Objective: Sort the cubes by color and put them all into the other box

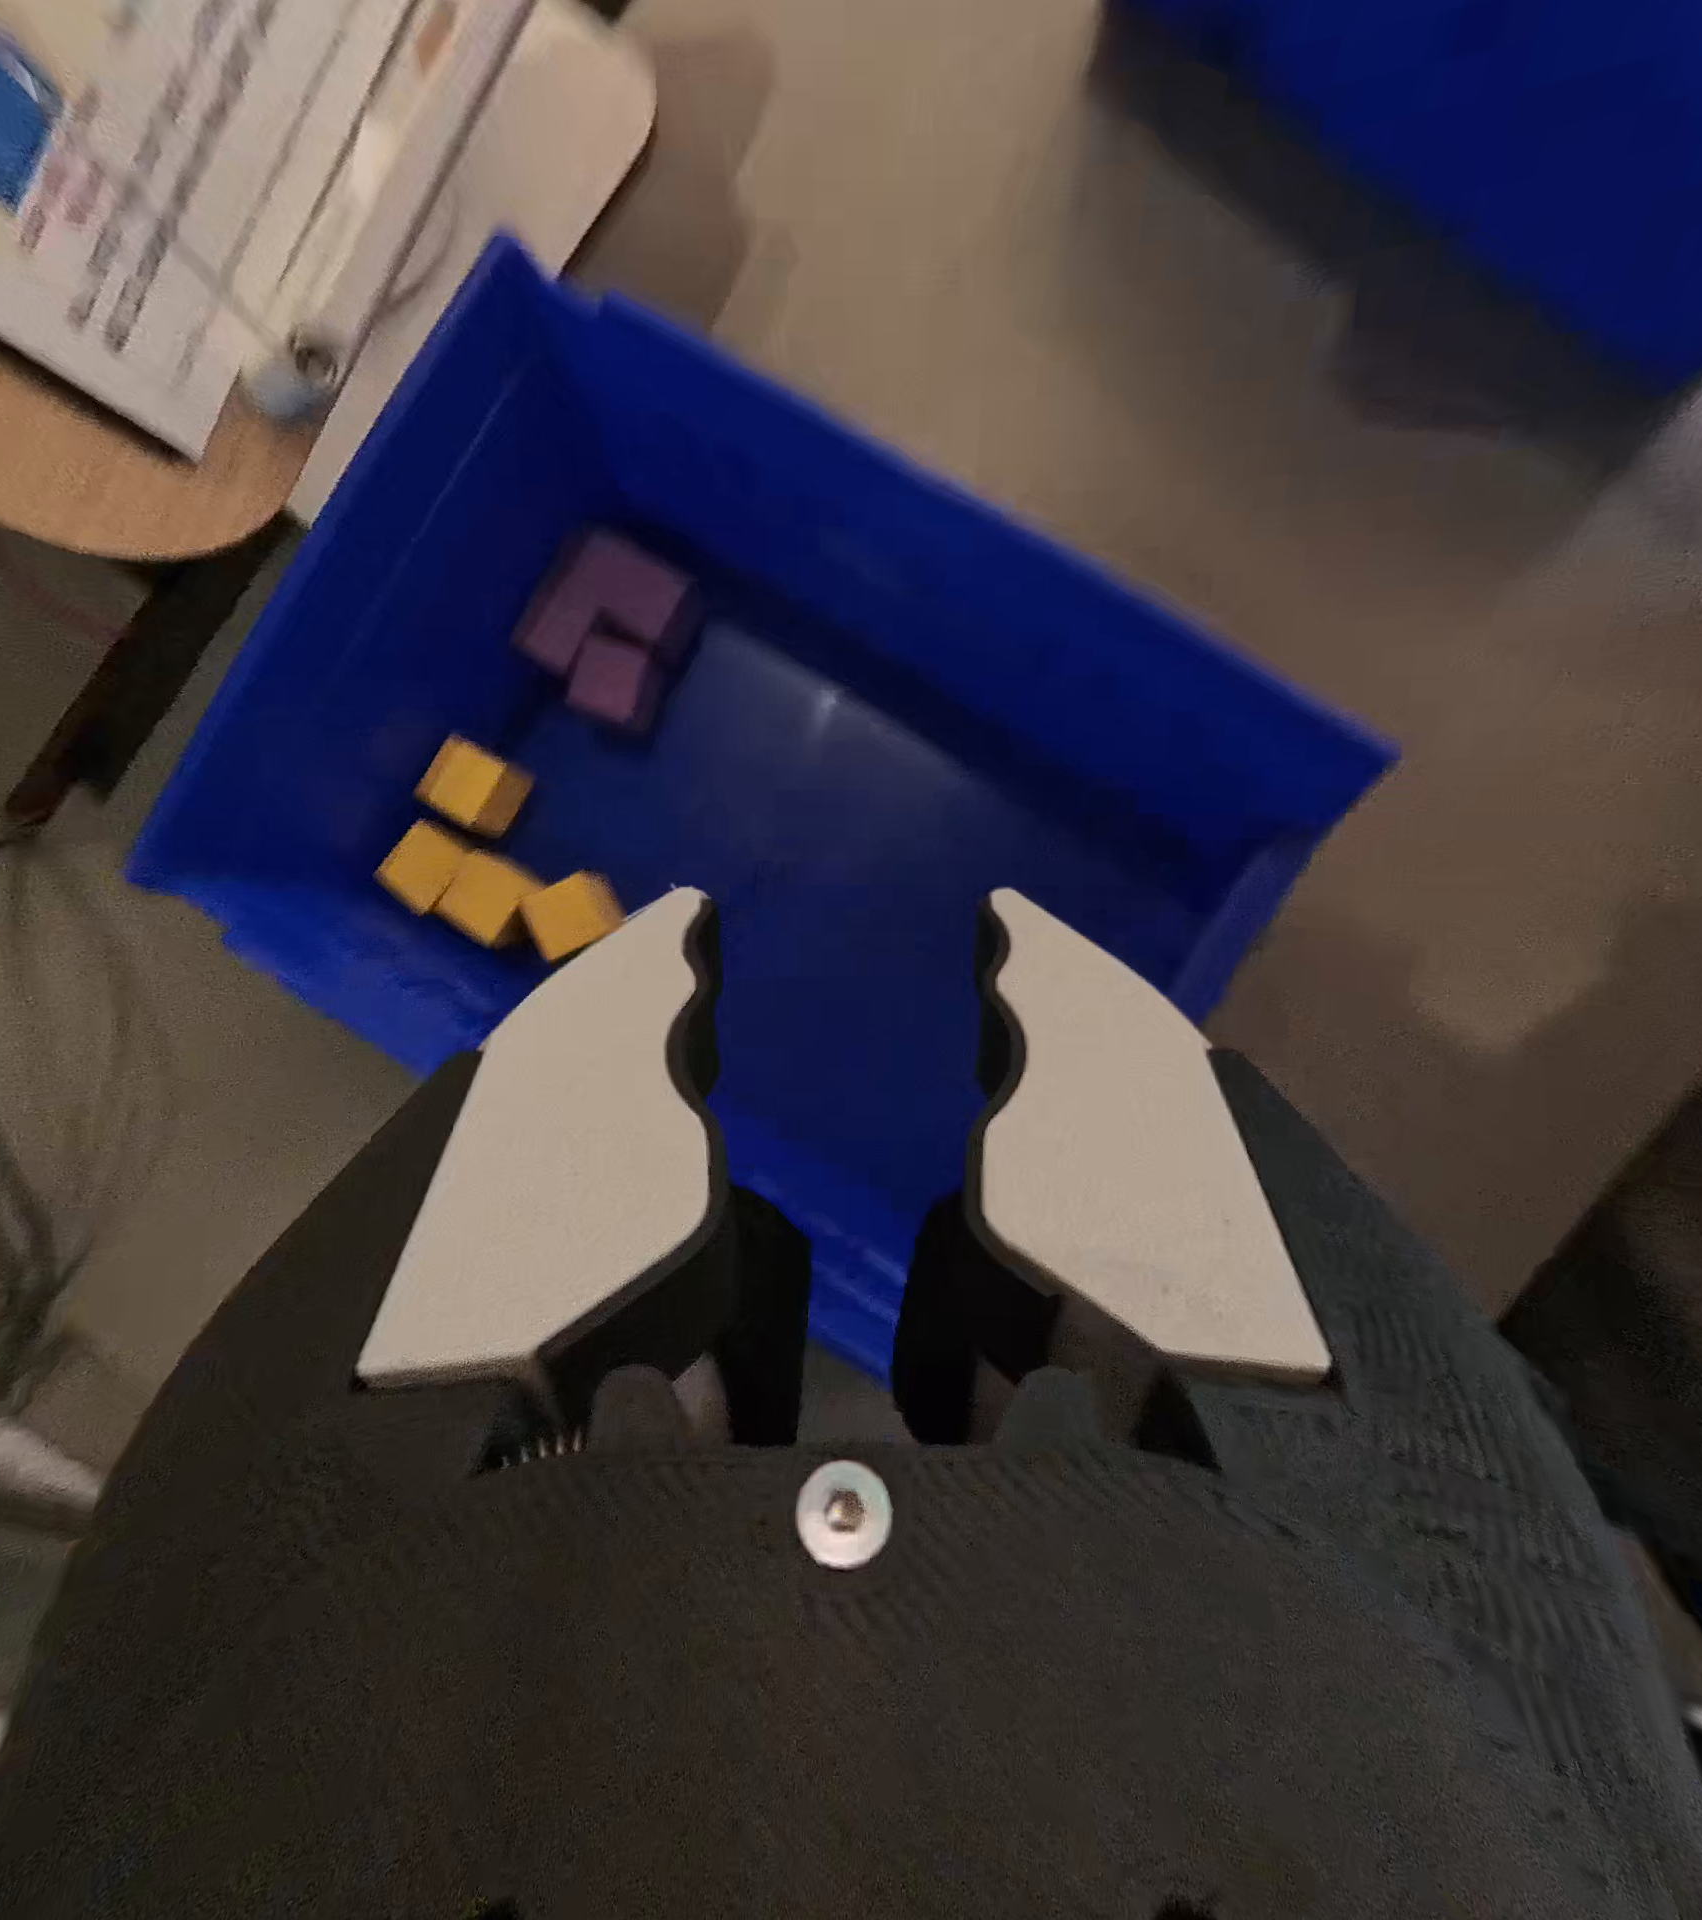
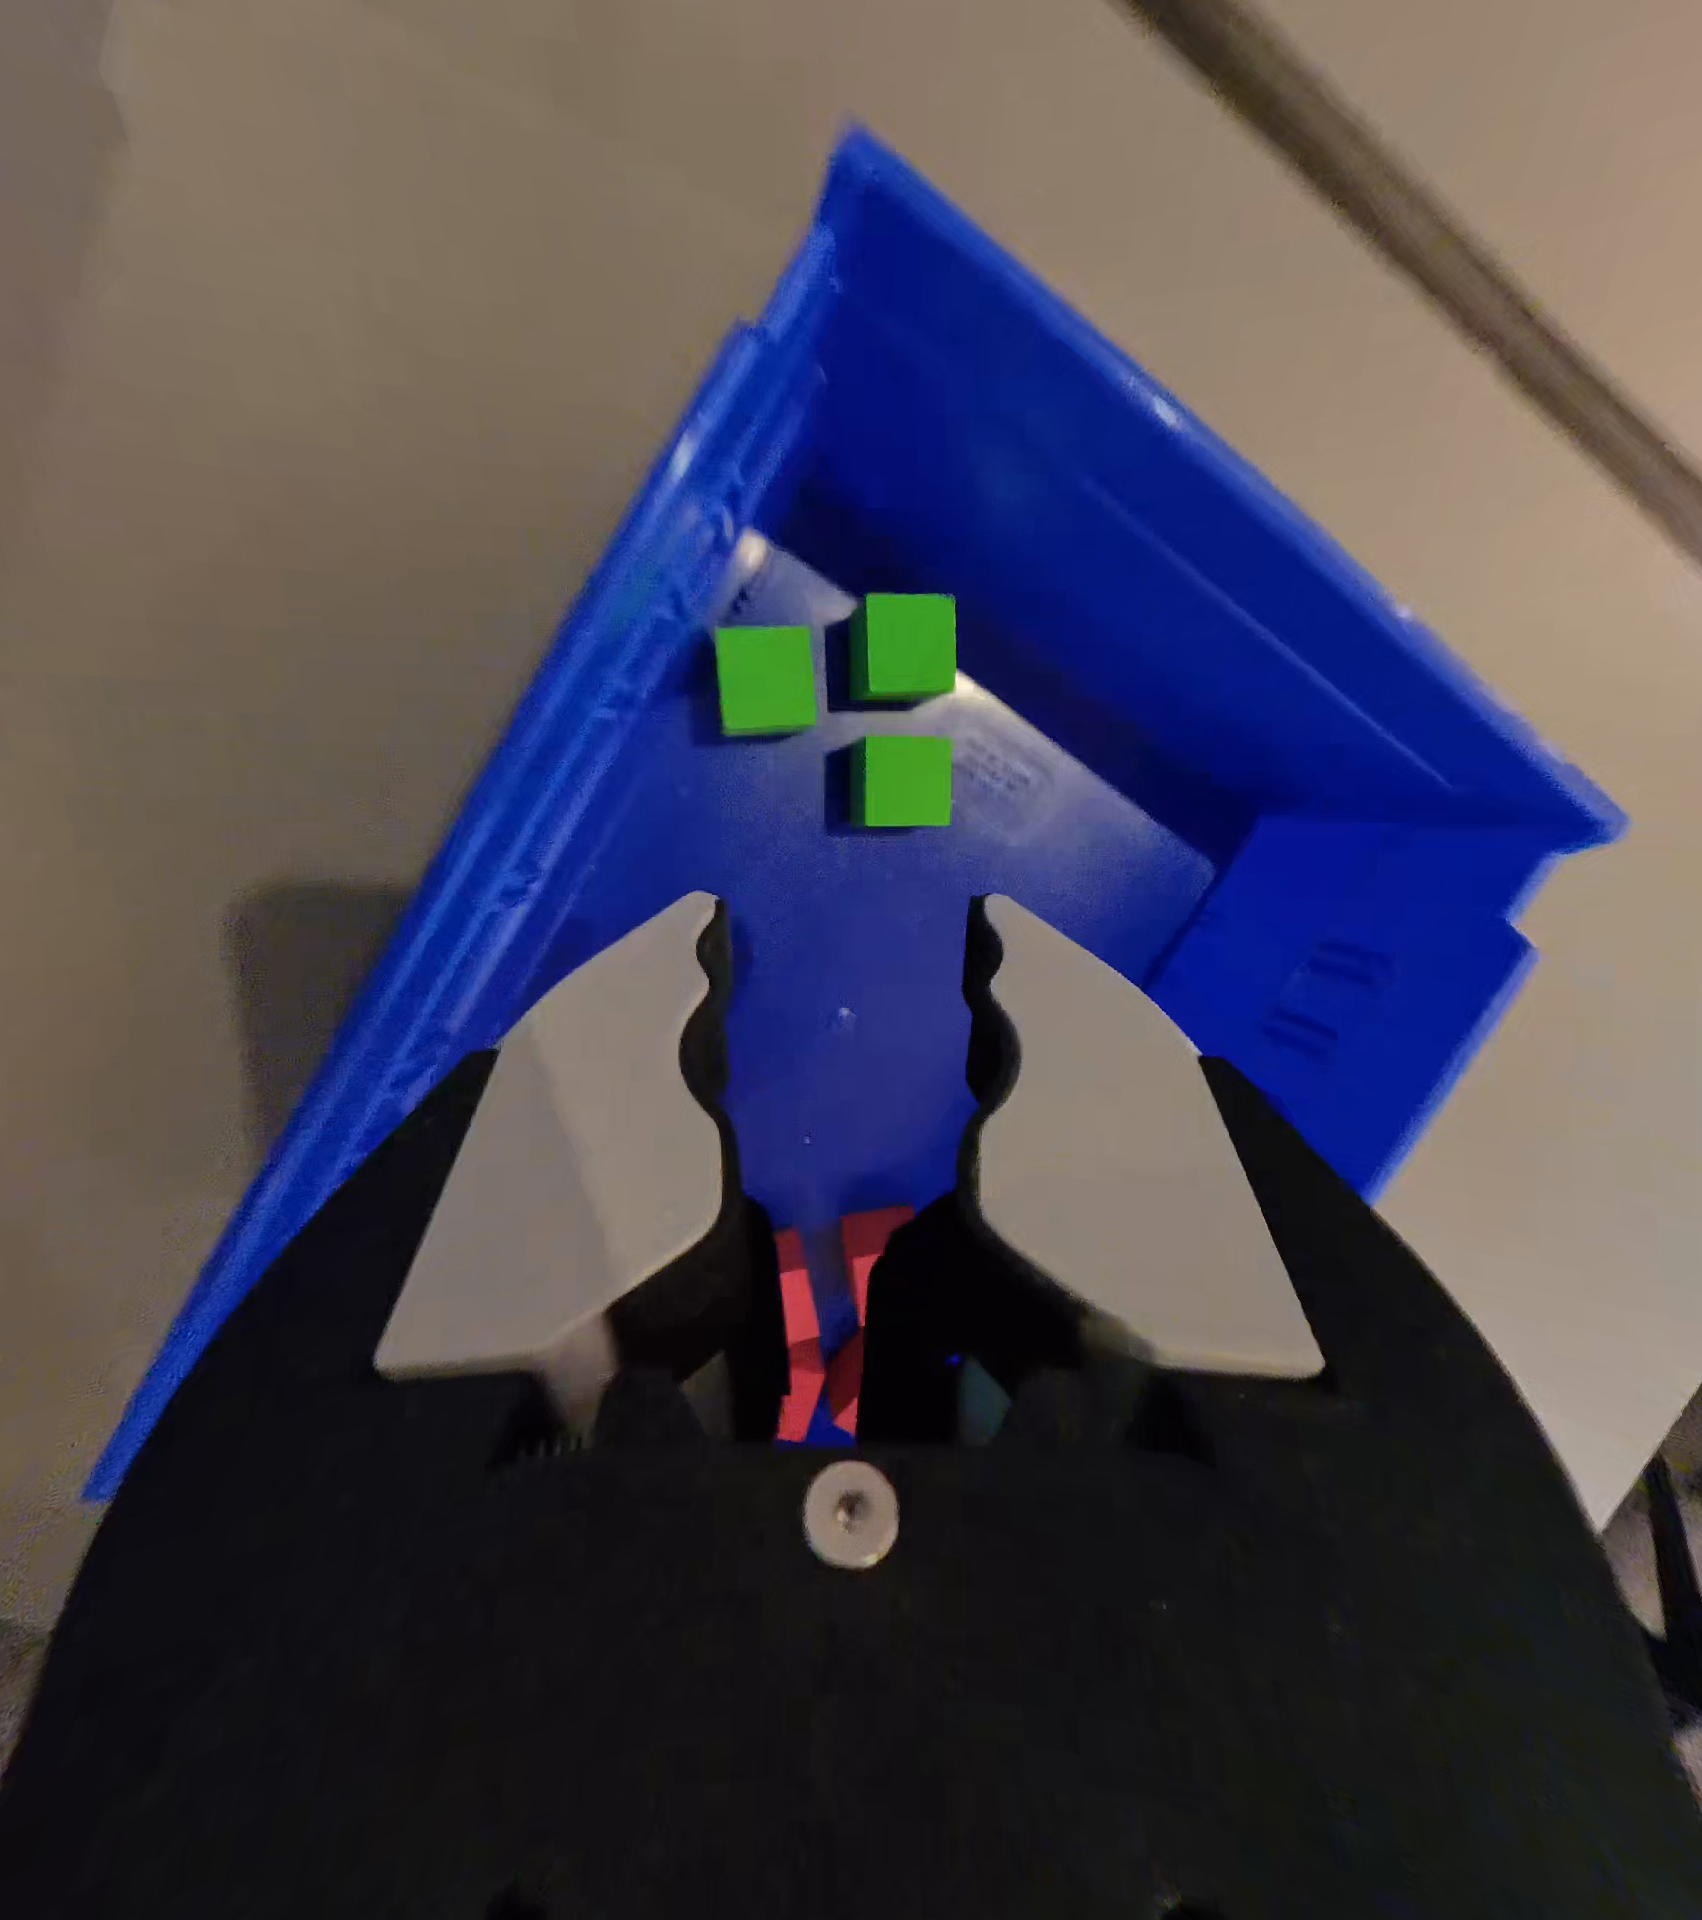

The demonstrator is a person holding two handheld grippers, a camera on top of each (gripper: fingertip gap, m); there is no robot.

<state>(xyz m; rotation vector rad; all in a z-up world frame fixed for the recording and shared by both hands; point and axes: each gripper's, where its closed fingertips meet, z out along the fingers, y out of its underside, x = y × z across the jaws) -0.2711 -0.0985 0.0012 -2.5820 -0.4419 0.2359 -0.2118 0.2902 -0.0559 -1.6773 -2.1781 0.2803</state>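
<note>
- Left wrist view: the left gripper (image 1: 842,914), black printed body with pale grey finger plates, hangs with its jaws spread wide and nothing between them, over the near edge of a blue plastic bin (image 1: 930,540) in mid-frame.
- Inside that bin, toward its left wall, four small mustard-yellow cubes (image 1: 488,847) lie clustered; the nearest sits just beside the left fingertip.
- Above them, a purple piece made of joined cubes (image 1: 608,623) lies near the bin's far-left corner.
- This view is blurred; a rounded wooden tabletop with a white sheet (image 1: 151,208) fills the upper left.
- Right wrist view: the right gripper (image 2: 845,914) is also wide open and empty, over a second blue plastic bin (image 2: 1138,582) on a pale table (image 2: 255,416).
- Three bright green cubes (image 2: 894,707) sit just apart on the bin floor, above the fingertips.
- Red blocks (image 2: 805,1320) show low between the fingers, mostly hidden.
</note>
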